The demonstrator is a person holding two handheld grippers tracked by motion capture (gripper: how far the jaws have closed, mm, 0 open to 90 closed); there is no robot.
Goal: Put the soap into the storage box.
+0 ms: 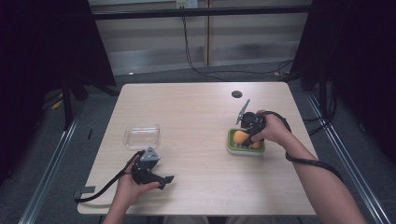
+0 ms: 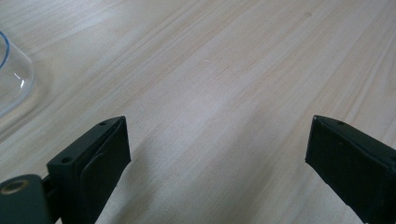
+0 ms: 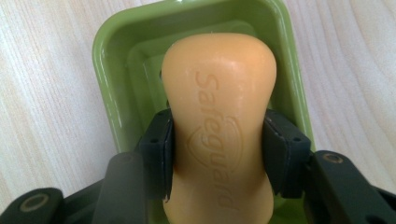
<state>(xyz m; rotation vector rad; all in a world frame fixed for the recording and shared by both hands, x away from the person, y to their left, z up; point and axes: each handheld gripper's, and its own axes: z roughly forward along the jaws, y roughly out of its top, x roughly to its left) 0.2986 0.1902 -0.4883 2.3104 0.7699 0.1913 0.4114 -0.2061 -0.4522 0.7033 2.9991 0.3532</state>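
An orange bar of soap (image 3: 219,126) stamped with lettering is clamped at its waist by my right gripper (image 3: 218,158), both pads pressing its sides. Under it lies a green soap dish (image 3: 108,93); I cannot tell whether the bar touches the dish. In the high view the right gripper (image 1: 247,135) holds the soap (image 1: 240,136) over the green dish (image 1: 231,145) at the table's right. Near the front left edge my left gripper (image 1: 167,179) lies low, held in a hand. Its jaws stand wide apart over bare wood in the left gripper view, with the left gripper (image 2: 217,154) open.
A clear plastic container (image 1: 141,136) sits left of centre, its rounded corner (image 2: 11,79) at the left edge of the left gripper view. A dark round spot (image 1: 236,94) marks the table's far side. Cables trail from both grippers. Light wood stretches between the two hands.
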